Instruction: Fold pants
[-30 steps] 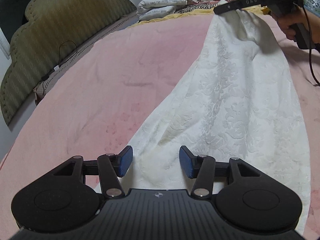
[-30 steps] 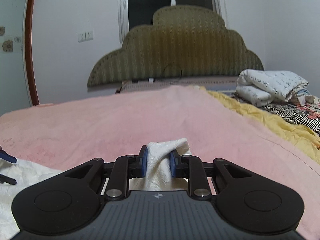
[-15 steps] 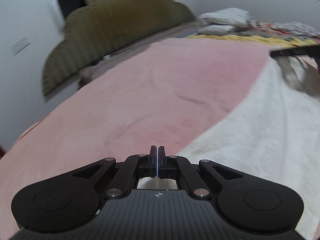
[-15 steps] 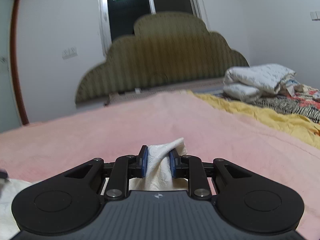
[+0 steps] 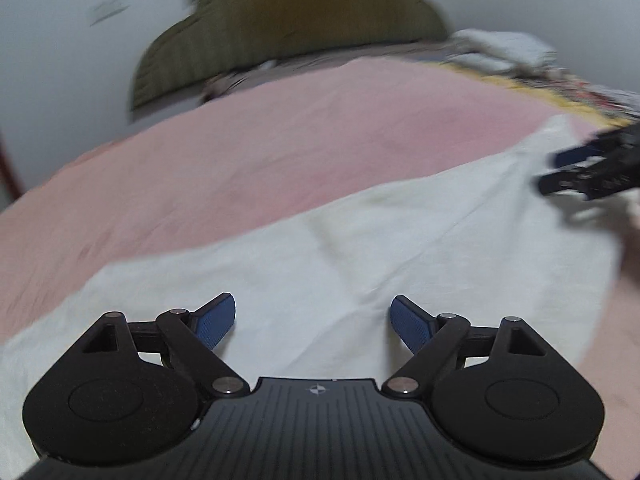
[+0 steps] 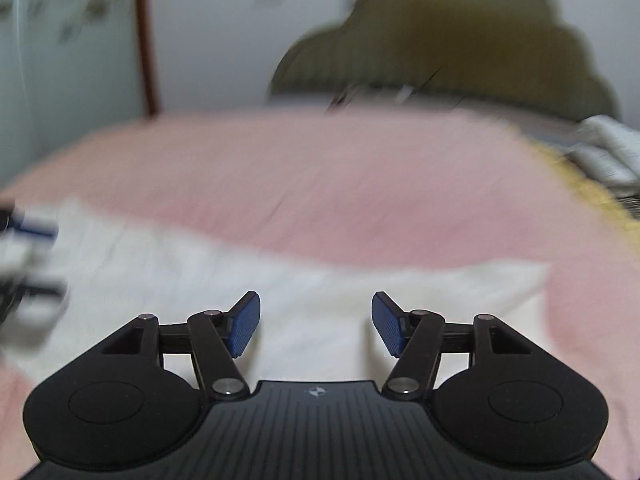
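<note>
Left tool [image 5: 312,322]: jaws spread wide, having just been opening; nothing pinched between the blue pads, which hang over the white cloth.
Right tool [image 6: 316,322]: jaws parted, having just been opening; no cloth between the pads; also seen at the right edge of the left wrist view [image 5: 560,172].
Pants [image 5: 360,264]: white, laid flat on the bed, with soft creases and a straight far edge; they lie under both tools [image 6: 320,288].
Bed cover [image 5: 280,152]: pink, fuzzy, spread beneath the pants.
Headboard [image 5: 288,20]: olive, padded, with a scalloped top.
Bedding pile [image 5: 500,46]: white folded cloth at the far right, beside a yellow edge.
Sharpness: both views are motion-blurred.
</note>
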`<state>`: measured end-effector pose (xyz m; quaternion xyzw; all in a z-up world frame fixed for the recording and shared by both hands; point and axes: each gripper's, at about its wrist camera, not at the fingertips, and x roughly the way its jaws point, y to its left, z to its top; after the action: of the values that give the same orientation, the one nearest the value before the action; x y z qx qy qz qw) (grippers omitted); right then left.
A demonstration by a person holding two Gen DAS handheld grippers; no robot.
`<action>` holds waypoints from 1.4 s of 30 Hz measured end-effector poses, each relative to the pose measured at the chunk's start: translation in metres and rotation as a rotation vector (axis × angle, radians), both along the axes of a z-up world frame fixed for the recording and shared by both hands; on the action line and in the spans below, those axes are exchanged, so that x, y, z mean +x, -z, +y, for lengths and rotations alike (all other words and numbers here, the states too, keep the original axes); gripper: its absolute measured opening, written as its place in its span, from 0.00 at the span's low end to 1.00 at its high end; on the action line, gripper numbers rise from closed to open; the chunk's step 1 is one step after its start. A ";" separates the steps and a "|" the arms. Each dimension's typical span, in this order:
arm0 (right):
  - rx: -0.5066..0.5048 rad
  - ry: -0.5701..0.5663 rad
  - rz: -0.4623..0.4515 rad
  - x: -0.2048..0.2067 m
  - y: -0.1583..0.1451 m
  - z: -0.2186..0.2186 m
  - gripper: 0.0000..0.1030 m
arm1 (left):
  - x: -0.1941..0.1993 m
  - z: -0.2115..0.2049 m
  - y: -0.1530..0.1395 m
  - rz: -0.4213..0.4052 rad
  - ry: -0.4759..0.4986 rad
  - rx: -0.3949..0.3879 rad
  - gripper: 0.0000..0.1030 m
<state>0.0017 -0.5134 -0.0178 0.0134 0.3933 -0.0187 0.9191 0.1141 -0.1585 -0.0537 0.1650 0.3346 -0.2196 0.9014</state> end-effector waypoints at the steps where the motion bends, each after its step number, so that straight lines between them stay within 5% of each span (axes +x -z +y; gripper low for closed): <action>1: -0.025 0.062 0.019 0.005 0.007 -0.006 0.62 | 0.003 0.007 0.000 0.009 -0.048 -0.020 0.87; 5: -0.046 0.375 -0.041 -0.015 0.003 -0.046 0.69 | -0.009 0.033 -0.012 0.007 -0.117 -0.129 0.87; 8: 0.079 0.264 -0.074 -0.039 -0.008 -0.047 0.69 | -0.019 0.034 -0.011 0.026 -0.145 -0.170 0.91; 10: 0.083 0.158 0.006 -0.047 -0.002 -0.039 0.69 | -0.026 0.025 -0.003 0.048 -0.118 -0.144 0.91; 12: -0.047 0.153 0.036 -0.062 0.005 -0.035 0.73 | -0.038 0.015 0.005 -0.006 -0.096 -0.092 0.93; 16: -0.012 0.477 -0.097 -0.111 -0.019 -0.066 0.74 | -0.057 0.005 0.010 -0.111 -0.066 -0.018 0.98; 19: 0.325 0.552 -0.230 -0.149 -0.028 -0.093 0.76 | -0.056 0.001 0.012 -0.111 -0.069 0.003 1.00; 21: 0.603 0.569 -0.235 -0.160 -0.017 -0.106 0.76 | -0.051 0.005 0.012 -0.085 -0.073 -0.023 1.00; 25: 0.852 0.558 -0.185 -0.155 0.014 -0.102 0.76 | -0.040 0.016 0.014 -0.009 -0.087 -0.106 1.00; 29: 0.766 0.521 -0.160 -0.134 0.014 -0.091 0.76 | -0.041 0.015 0.014 -0.009 -0.088 -0.102 1.00; 36: 0.722 0.655 -0.301 -0.116 0.024 -0.110 0.70 | -0.041 0.015 0.013 -0.003 -0.091 -0.107 1.00; 40: 0.683 0.725 -0.297 -0.101 0.035 -0.114 0.22 | -0.041 0.016 0.012 0.004 -0.091 -0.124 1.00; 42: 0.695 0.735 -0.313 -0.100 0.039 -0.115 0.20 | -0.040 0.022 0.011 0.011 -0.093 -0.161 0.97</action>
<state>-0.0984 -0.6282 -0.0563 0.4570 0.2037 -0.2058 0.8410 0.0745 -0.1363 -0.0644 0.0751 0.3280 -0.2045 0.9192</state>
